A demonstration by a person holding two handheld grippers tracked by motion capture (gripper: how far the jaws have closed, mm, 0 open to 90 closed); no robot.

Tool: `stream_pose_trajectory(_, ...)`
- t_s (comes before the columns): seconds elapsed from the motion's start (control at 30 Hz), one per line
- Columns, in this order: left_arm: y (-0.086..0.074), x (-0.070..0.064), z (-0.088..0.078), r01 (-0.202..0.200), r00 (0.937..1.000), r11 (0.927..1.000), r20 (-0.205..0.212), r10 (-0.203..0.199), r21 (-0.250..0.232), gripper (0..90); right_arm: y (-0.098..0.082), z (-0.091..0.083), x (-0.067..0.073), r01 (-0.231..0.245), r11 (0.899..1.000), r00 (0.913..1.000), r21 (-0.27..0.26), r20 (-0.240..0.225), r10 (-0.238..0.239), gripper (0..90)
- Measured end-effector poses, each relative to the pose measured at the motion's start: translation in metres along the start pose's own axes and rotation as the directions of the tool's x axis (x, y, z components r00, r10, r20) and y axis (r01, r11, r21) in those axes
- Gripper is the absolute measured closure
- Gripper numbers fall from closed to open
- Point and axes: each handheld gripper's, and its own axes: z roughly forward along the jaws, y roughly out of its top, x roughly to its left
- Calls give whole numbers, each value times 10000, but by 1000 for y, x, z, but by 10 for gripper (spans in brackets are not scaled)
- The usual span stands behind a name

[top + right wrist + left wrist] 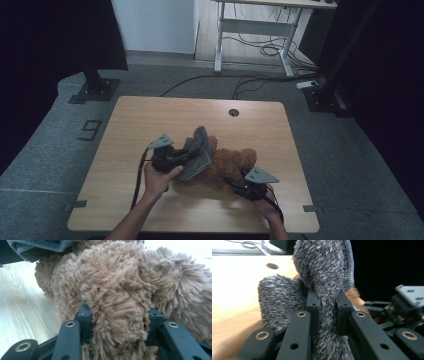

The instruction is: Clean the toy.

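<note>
A brown plush toy lies in the middle of the wooden table, with a grey fuzzy garment over its left end. My left gripper is shut on a fold of that grey garment, and both pads squeeze the fabric. My right gripper is shut on a thick limb of the brown plush toy at its near right side. The other gripper's grey plate shows at the right of the left gripper view.
A round cable hole sits near the table's far edge. Beyond the table are a desk frame with loose cables on the floor and two black stand bases.
</note>
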Motion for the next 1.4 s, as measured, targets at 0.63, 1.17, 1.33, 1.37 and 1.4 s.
stream_pose_trajectory(0.63, 8, -41, 95, -865, 9962, 9836, 188, 846, 1581, 774, -2, 1, 2, 118, 9999, 9999, 55, 115, -119, 539)
stream_pose_trajectory(1.17, -19, 6, 10, -621, 9927, 9964, -1003, 676, 574, 776, -2, 1, 2, 75, 9999, 9998, 76, 163, -76, 540)
stream_pose_trajectory(1.33, -22, 21, -16, -365, 9904, 9992, -1328, 387, 187, 771, -3, 1, 1, 12, 10000, 9999, 78, 137, -13, 540)
stream_pose_trajectory(1.37, -23, 26, -21, -252, 9891, 9996, -1448, 267, 125, 770, -3, 1, 1, 11, 10000, 9999, 78, 136, -12, 540)
stream_pose_trajectory(1.4, -24, 32, -27, -154, 9877, 9999, -1555, 162, 62, 771, -3, 1, 1, 10, 10000, 9999, 74, 131, -11, 540)
